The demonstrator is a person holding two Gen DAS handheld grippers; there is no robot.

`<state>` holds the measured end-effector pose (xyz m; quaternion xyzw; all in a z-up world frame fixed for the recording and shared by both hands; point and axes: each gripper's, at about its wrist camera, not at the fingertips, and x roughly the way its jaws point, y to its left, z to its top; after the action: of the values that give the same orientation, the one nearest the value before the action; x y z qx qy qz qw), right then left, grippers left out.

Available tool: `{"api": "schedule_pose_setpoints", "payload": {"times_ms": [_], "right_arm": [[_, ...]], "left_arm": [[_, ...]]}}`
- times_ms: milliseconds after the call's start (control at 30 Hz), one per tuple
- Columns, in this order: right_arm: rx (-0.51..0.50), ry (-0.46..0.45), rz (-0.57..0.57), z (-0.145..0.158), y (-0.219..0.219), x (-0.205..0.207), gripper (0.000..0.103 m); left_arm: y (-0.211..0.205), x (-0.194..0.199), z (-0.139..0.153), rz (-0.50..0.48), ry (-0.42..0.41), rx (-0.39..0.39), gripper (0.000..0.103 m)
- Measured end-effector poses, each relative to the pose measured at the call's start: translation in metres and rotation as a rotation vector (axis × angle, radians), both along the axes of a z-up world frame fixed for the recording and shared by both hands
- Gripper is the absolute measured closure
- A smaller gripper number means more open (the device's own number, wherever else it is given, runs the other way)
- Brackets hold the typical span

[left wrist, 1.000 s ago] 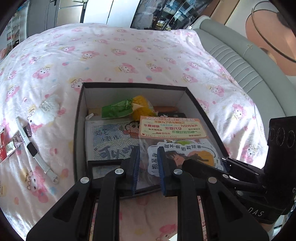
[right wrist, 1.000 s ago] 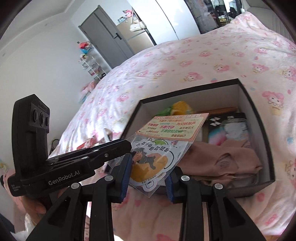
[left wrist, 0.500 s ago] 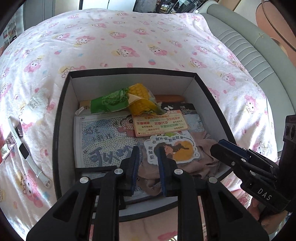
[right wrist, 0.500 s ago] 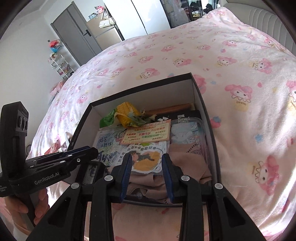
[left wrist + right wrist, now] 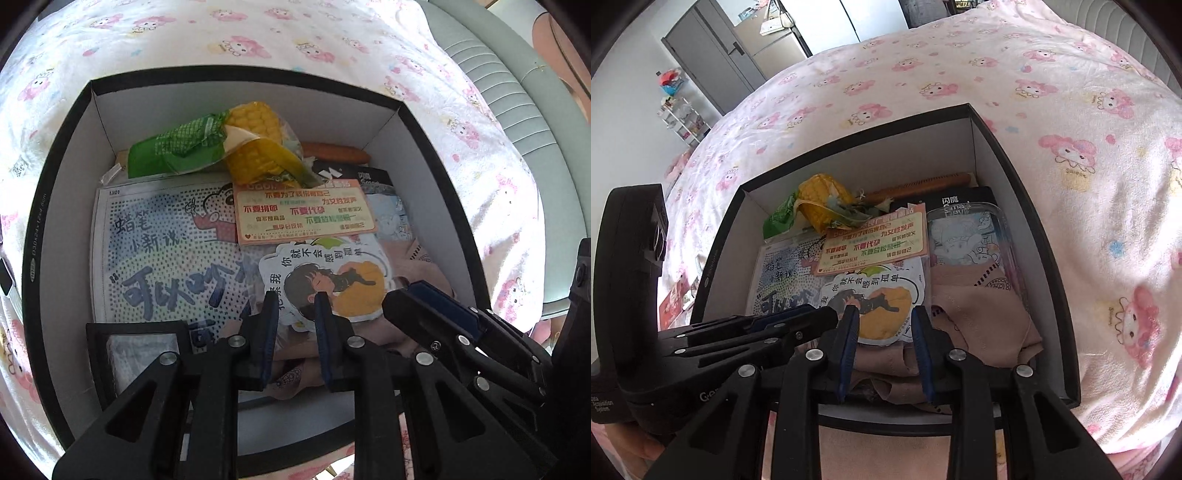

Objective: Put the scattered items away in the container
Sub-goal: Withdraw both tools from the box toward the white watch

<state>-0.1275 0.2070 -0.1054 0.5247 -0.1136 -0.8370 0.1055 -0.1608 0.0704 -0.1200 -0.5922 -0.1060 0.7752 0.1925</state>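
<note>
We see both grippers inside the box (image 5: 436,155): the left gripper (image 5: 295,299) pinches the near edge of the sticker pack (image 5: 325,273), while the right gripper (image 5: 882,314) straddles it, jaws closing but not pressing. The pack lies on a brown cloth (image 5: 975,317), beside the corn (image 5: 258,147).

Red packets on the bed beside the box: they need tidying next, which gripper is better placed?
Left. The red packets lie outside the box wall nearest the left gripper; the right gripper is closing with the sticker pack between its jaws.
</note>
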Motion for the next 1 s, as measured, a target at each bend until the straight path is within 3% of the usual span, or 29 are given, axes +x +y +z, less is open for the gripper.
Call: {"api": "schedule_pose_setpoints", "payload": {"times_ms": [233, 533, 767, 1000], "right_arm": [[-0.017, 0.132, -0.034, 0.041, -0.016, 0.040, 0.075], [-0.020, 0.285, 0.105, 0.087, -0.077, 0.072, 0.075], [-0.023, 0.277, 0.254, 0.072, -0.137, 0.086, 0.075], [-0.050, 0.174, 0.434, 0.031, -0.211, 0.085, 0.075]], "left_arm": [[-0.031, 0.052, 0.057, 0.049, 0.190, 0.020, 0.081], [-0.105, 0.097, 0.097, 0.140, 0.295, 0.035, 0.080], [-0.164, 0.120, 0.078, 0.244, 0.284, 0.013, 0.080], [-0.235, 0.137, 0.033, 0.397, 0.217, 0.022, 0.079]]}}
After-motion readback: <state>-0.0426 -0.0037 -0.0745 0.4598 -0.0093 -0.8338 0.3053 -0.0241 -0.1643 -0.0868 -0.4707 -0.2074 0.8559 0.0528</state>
